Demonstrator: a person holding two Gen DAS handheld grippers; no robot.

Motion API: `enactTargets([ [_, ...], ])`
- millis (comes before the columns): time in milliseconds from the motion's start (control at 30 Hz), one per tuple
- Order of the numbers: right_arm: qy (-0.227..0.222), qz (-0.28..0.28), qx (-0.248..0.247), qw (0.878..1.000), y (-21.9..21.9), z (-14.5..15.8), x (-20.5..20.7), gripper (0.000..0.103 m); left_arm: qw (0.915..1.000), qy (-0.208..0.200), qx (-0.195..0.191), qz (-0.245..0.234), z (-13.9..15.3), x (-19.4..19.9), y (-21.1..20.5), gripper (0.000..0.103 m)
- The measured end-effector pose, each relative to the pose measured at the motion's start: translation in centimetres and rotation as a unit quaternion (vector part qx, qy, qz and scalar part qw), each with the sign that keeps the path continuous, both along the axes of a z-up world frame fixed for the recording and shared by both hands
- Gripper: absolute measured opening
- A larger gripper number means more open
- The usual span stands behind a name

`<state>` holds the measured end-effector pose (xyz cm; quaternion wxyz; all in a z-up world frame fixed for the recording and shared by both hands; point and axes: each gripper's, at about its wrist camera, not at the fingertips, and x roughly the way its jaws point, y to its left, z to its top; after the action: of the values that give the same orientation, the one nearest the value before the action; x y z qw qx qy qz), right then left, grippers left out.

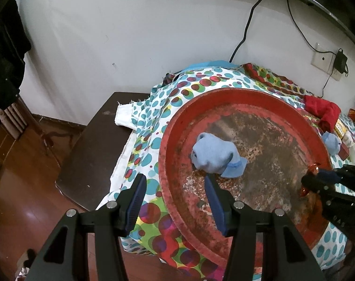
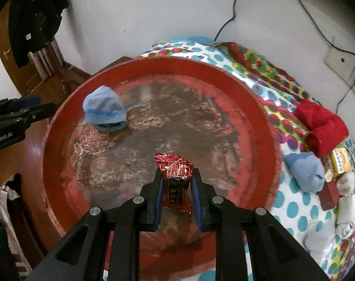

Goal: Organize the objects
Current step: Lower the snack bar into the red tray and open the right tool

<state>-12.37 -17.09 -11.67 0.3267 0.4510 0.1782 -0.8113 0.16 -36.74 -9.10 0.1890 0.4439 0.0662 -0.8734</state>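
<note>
A red foil snack packet [image 2: 176,182] is pinched between the blue pads of the right gripper [image 2: 176,180], which is held above the near part of a large, worn red tray [image 2: 254,107]; the packet's crinkled top stands up past the fingertips. In the left wrist view the same gripper [image 1: 317,180] is seen at the right edge over the tray rim, with red foil showing at its tip. The left gripper [image 1: 175,182] is held with its jaws spread and nothing between them, one finger over the spotted cloth [image 1: 151,121] and the other over the tray's edge. Just beyond its fingertips a balled light blue sock [image 1: 212,154] is seen lying on the tray floor. The tray rests on the cloth, which is printed with teal, red and green dots and draped over a dark table [image 1: 93,145]. To the right of the tray, on the cloth, a second blue sock ball [image 2: 306,172] lies just beside a red sock bundle [image 2: 322,126], with small boxes [image 2: 341,161] and white wrapped items [image 2: 348,201] near them. A white wall with a socket plate [image 1: 323,61] and black cables is seen behind.
</note>
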Motion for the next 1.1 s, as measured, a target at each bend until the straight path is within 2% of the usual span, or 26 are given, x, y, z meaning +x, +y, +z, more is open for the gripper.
enactTargets([
  [467,-0.003,0.029,0.003,1.0,-3.9,-0.6,0.6,0.021,1.0,-0.007,0.004,-0.001,-0.5,0.0,0.0,0.053],
  [867,-0.01,0.038,-0.003,0.999,-5.1,-0.7,0.9,0.022,0.9999,-0.011,0.003,-0.001,-0.7,0.1,0.0,0.053],
  [967,-0.007,0.039,-0.005,0.999,-5.2,-0.6,1.0,0.032,0.9999,-0.01,0.005,-0.003,-0.8,0.0,0.0,0.053],
  [1033,-0.001,0.037,-0.006,0.999,-5.2,-0.4,1.1,0.043,0.9999,-0.012,0.005,-0.002,-0.9,0.0,-0.1,0.053],
  [1100,0.006,0.04,-0.006,0.999,-5.1,-0.2,1.3,0.043,0.9999,-0.014,0.005,-0.002,-0.9,0.0,-0.1,0.053],
])
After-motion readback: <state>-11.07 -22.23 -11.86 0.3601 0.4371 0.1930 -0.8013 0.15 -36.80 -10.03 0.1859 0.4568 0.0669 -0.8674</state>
